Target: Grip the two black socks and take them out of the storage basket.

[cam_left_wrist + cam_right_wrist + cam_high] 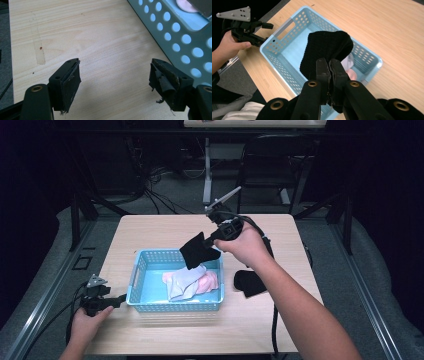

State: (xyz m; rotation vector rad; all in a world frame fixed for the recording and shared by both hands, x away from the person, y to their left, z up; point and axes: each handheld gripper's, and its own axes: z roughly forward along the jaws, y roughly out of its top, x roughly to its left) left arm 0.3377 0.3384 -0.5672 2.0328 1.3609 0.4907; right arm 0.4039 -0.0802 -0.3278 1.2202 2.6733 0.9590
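The pale wooden surface [165, 227] carries everything, and its biggest load is the light blue perforated basket [145, 270], which sits left of centre with its long side toward the person. Inside the basket lies a small heap of laundry: a grey sock [186, 282] draped over a pink sock [210, 281], both toward the right half of the basket floor. Above the basket's far right corner hangs 1 black sock [197, 251], lifted clear of the basket and dangling from the right tongs [214, 239], whose jaws are pressed together on the sock's cloth; in the right gripper view the black sock [325, 47] bulges out beyond the closed jaws, over the basket's open interior. A 2nd black sock [250, 282] lies flat on the surface just to the right of the basket, partly under the person's right forearm. The left tongs [120, 299] rest low at the basket's near left corner, just beside its wall; in the left gripper view the jaws stand wide apart with bare wood between them and the basket wall [180, 42] close by the right jaw, gripping nothing.
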